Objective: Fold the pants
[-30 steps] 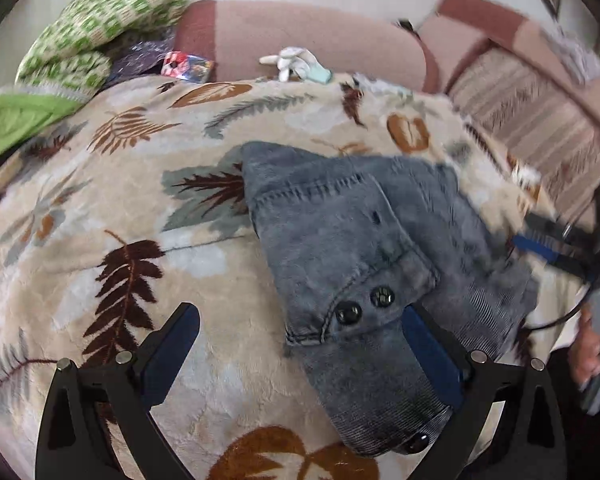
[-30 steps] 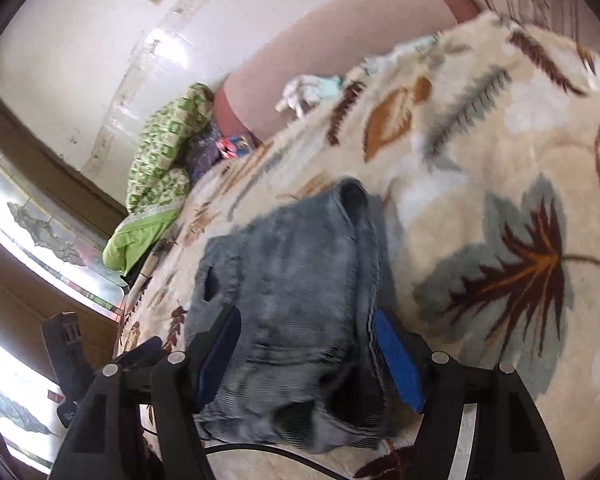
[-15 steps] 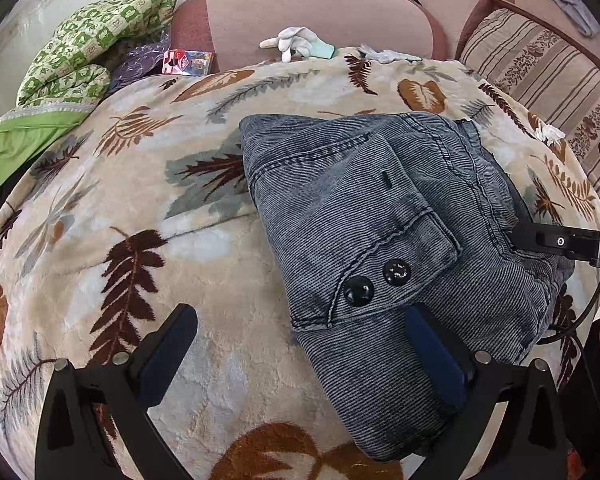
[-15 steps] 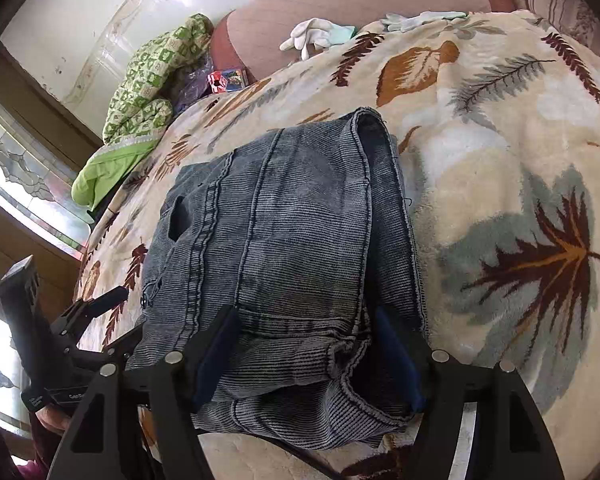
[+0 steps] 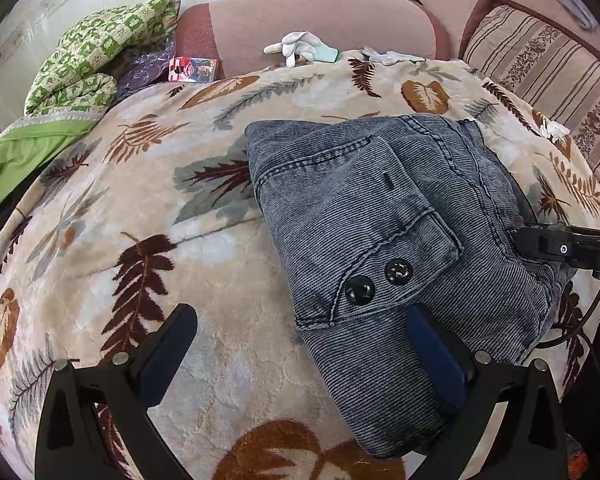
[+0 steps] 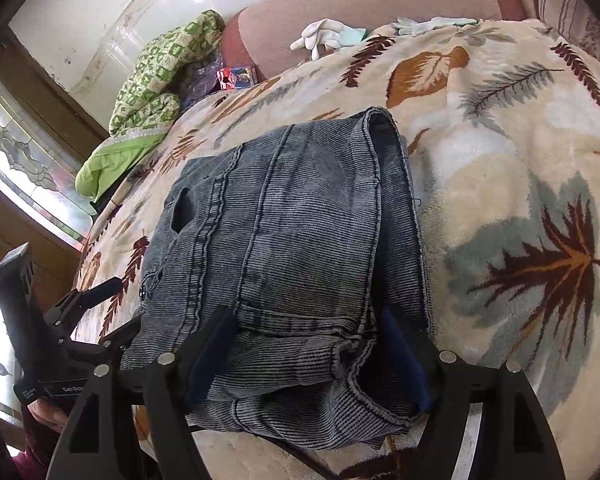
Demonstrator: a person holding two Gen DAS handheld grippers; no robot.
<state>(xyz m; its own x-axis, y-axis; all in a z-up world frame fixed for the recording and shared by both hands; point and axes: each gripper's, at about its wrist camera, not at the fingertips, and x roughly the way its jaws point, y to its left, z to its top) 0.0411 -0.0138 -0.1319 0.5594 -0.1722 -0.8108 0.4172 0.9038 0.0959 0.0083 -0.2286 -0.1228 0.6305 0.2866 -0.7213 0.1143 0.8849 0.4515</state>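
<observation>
Grey corduroy pants (image 5: 372,216) lie folded in a thick stack on the leaf-patterned blanket (image 5: 140,208), two black buttons (image 5: 380,280) facing up. My left gripper (image 5: 300,320) stands wide open at the near corner, its right pad (image 5: 432,356) resting against the fabric and its left pad over bare blanket. My right gripper (image 6: 306,330) straddles the bunched end of the pants (image 6: 284,232); its jaws are opening and the cloth lies loosely between the pads. Each gripper also shows in the other's view: the right gripper (image 5: 560,248) and the left gripper (image 6: 80,308).
A green patterned quilt (image 5: 92,64) is heaped at the far left. White gloves (image 5: 300,46) and a small colourful packet (image 5: 192,70) sit by the pink sofa back (image 5: 320,20). A striped cushion (image 5: 540,68) lies far right. A hand (image 6: 46,412) holds the left gripper's handle.
The pants went from lifted and bunched to lying flat on the blanket. The right gripper came down with them, and its pads now stand slightly further apart. The left gripper stayed wide open.
</observation>
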